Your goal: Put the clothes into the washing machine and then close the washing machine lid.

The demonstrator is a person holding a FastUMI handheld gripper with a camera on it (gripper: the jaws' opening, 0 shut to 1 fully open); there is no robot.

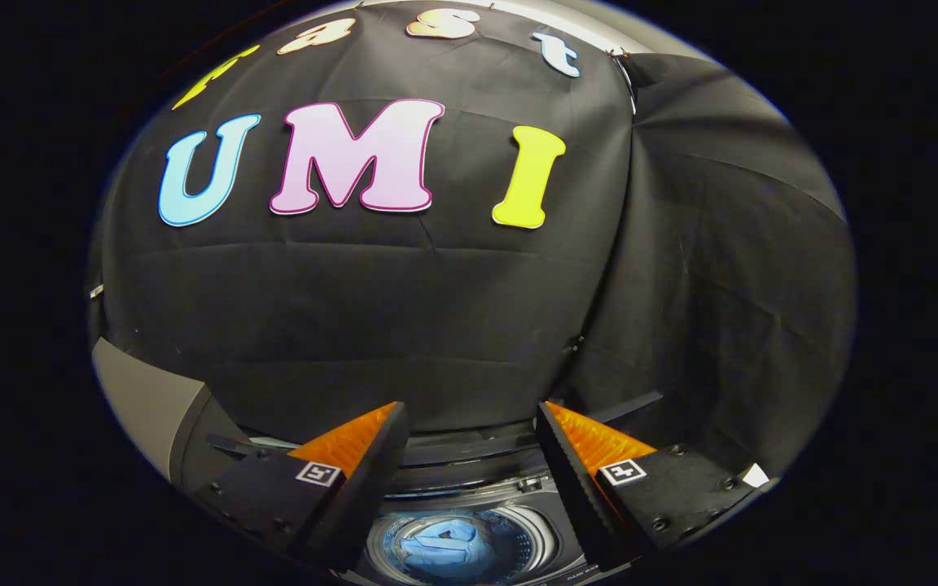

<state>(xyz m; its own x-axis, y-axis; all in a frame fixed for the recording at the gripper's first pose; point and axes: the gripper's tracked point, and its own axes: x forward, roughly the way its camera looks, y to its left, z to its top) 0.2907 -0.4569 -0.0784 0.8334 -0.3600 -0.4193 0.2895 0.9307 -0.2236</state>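
My gripper is open, its two fingers spread wide with nothing between them. Below and between the fingers lies the washing machine's round drum opening, seen from above. A blue piece of clothing lies crumpled inside the drum. The machine's dark top rim curves just beyond the drum, between the fingers. I cannot see the lid clearly; a dark raised edge beyond the right finger may belong to it.
The booth's black cloth wall rises close behind the machine. A grey panel stands left of the left finger.
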